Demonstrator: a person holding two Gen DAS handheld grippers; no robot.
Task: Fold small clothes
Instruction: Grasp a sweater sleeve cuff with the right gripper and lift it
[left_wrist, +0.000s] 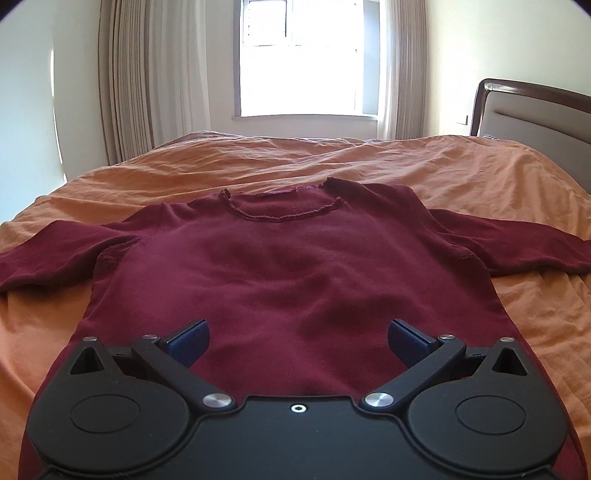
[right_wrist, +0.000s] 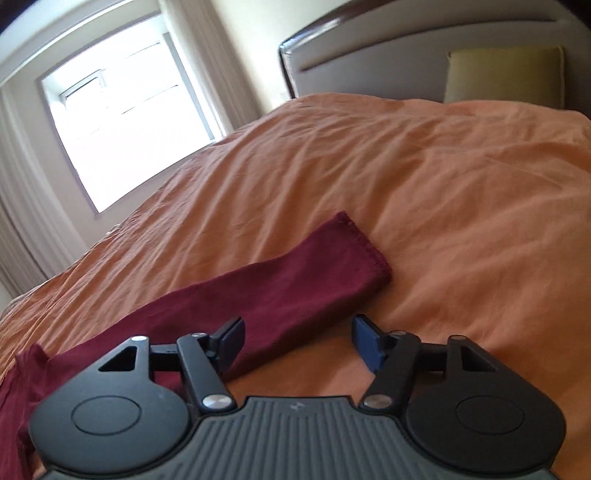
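A maroon sweater (left_wrist: 291, 266) lies flat on the orange bed (left_wrist: 461, 173), sleeves out. The left tool (left_wrist: 298, 341) hangs spread above its hem; the right tool (right_wrist: 297, 341), spread, seems just beside the right sleeve (right_wrist: 295, 280).

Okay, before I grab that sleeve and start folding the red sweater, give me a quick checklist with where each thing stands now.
1. Dark red knit sweater lies flat, front up, on the orange bedcover: ok.
2. Both sleeves spread outward, none folded yet: ok.
3. Left tongs open, holding nothing, over the sweater's lower body: ok.
4. Right tongs open, holding nothing: ok.
5. Right sleeve lined up between the right tongs: not ok; it lies toward one finger.
6. Hem lying straight: cannot tell, hidden by the left tongs.
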